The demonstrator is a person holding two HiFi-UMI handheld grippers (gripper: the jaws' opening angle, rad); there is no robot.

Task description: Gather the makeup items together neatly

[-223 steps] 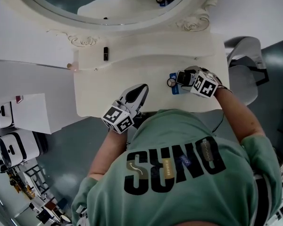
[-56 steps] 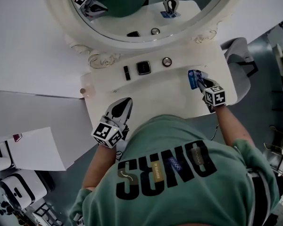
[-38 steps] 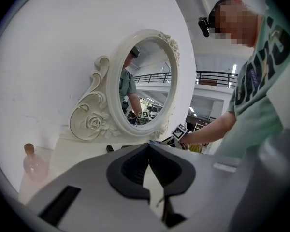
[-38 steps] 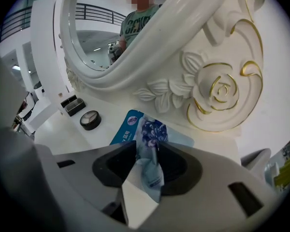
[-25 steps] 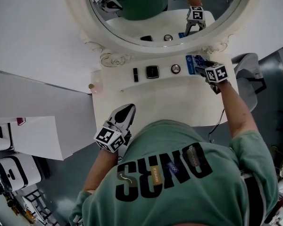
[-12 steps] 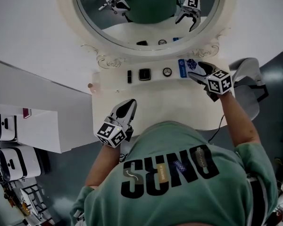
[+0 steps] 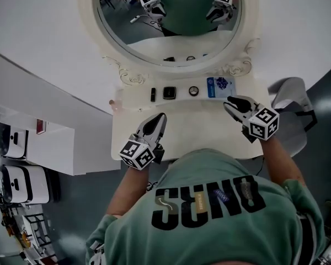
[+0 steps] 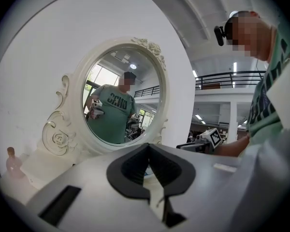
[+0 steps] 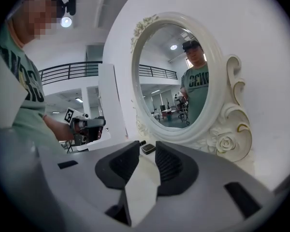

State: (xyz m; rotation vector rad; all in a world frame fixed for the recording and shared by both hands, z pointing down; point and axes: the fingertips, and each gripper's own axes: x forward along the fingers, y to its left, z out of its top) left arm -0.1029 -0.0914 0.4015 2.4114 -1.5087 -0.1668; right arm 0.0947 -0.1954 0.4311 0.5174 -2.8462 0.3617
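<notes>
Four makeup items stand in a row on the vanity's back shelf under the mirror: a black lipstick (image 7: 153,94), a square compact (image 7: 169,92), a round compact (image 7: 193,91) and a blue packet (image 7: 219,86). My right gripper (image 7: 231,102) hovers just in front of the blue packet, apart from it. Its jaws have just been closing and stand a little apart with nothing between them; past them the right gripper view shows the square compact (image 9: 148,148). My left gripper (image 7: 159,119) is shut and empty over the tabletop, in front of the lipstick and square compact.
An oval white mirror (image 7: 168,15) with a carved frame rises behind the shelf. The white vanity top (image 7: 193,128) lies between both grippers. A small pink bottle (image 7: 112,102) stands at the shelf's left end. A grey chair (image 7: 291,101) is to the right.
The right gripper let go of the blue packet on the shelf, drew back toward me and rose, jaws narrowing. The left gripper lifted and shifted a little over the table.
</notes>
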